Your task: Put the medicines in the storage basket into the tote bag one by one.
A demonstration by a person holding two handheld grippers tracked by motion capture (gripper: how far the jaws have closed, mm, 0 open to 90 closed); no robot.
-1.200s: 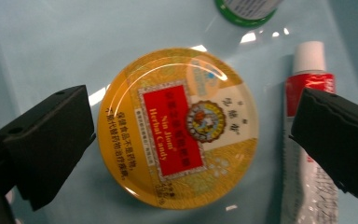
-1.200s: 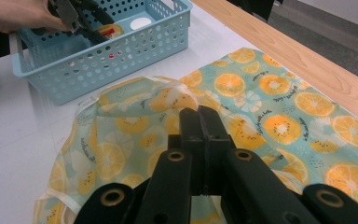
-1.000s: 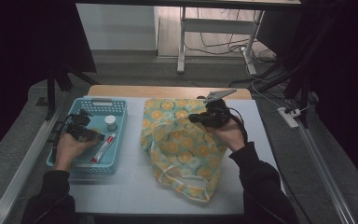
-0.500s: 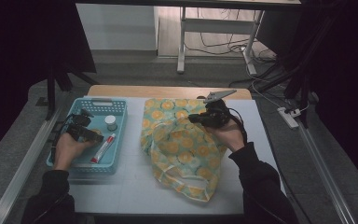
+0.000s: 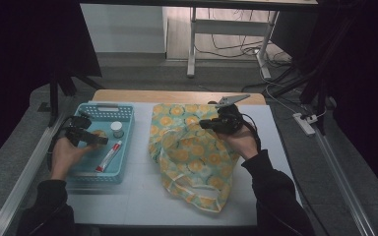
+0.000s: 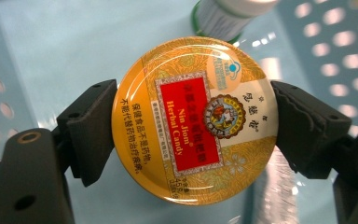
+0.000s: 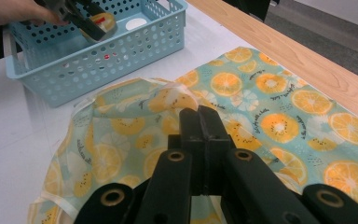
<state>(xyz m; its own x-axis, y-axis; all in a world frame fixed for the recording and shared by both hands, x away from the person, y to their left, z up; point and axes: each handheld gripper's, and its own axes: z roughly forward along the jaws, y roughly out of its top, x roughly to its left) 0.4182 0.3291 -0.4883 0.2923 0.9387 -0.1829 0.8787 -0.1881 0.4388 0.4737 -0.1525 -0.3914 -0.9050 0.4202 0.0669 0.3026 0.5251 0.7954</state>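
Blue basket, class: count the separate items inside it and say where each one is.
3. A round Nin Jiom Herbal Candy tin between the left hand-held gripper's jaws, a white-capped bottle behind it, a red-and-white tube towards the front. More may be hidden under the hand.

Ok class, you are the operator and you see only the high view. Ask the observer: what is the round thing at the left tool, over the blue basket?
Observer: A round yellow candy tin with a red label.
Operator: Is it gripped yet?
Observer: Yes. The left tool has just been closing its jaws, and both pads now press the tin's rim.
Operator: And the right tool?
Observer: The right tool has its jaws shut together on a fold of the orange-print bag.
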